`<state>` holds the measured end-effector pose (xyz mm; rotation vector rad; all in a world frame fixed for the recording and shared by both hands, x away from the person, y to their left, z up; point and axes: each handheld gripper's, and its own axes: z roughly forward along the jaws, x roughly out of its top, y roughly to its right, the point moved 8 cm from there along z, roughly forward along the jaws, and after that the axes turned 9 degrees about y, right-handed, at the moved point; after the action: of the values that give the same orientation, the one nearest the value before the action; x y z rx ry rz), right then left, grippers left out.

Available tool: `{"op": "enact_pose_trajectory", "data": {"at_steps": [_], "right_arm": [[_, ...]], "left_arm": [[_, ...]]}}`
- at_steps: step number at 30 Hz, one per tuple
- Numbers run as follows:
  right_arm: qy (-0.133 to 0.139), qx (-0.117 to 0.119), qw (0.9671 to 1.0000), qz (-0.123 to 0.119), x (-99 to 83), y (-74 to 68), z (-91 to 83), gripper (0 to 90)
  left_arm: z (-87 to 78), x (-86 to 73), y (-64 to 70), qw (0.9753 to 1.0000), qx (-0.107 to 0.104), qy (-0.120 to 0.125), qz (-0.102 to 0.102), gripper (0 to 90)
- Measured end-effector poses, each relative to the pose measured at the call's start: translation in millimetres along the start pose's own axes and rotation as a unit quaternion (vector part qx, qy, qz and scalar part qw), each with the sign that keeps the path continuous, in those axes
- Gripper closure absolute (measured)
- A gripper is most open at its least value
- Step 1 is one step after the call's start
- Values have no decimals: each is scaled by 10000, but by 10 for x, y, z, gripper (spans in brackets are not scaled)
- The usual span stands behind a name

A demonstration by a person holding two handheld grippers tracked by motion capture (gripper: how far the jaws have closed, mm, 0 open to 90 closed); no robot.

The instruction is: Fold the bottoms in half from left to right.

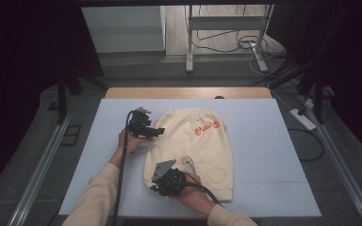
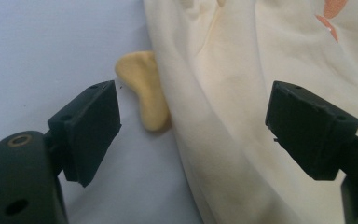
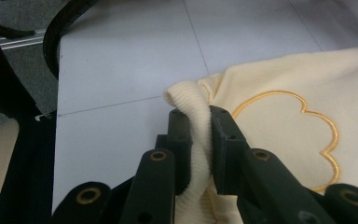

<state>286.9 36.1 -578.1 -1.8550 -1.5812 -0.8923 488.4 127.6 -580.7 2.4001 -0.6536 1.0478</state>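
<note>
A pair of cream-yellow child's trousers (image 1: 198,141) lies flat on the pale table, with an orange print (image 1: 206,127) near the waist. My left gripper (image 1: 158,131) hovers open at the garment's upper left edge. In the left gripper view its jaws (image 2: 193,107) straddle the cloth edge (image 2: 242,93), beside a small yellow tab (image 2: 147,88). My right gripper (image 1: 156,187) is at the lower left leg end. It (image 3: 200,121) is shut on the ribbed cuff (image 3: 186,98), next to an embroidered cloud outline (image 3: 307,116).
The table (image 1: 264,141) has open surface left and right of the trousers, and a wooden strip (image 1: 188,92) along its far edge. Behind it stand metal stand legs (image 1: 188,47) and floor cables. A power strip (image 1: 304,118) lies off the right side.
</note>
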Motion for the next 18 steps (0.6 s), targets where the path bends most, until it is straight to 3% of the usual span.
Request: {"op": "enact_pose_trajectory", "data": {"at_steps": [6,18], "right_arm": [[-16,-11,10000,-29,-2,-2,-2,790],[-13,-13,10000,-28,-4,-4,-2,790]], "left_arm": [[44,-31,-49,9999,45,-47,-96,165],[144,-75,-24,9997,-1,-229,-10,167]]}}
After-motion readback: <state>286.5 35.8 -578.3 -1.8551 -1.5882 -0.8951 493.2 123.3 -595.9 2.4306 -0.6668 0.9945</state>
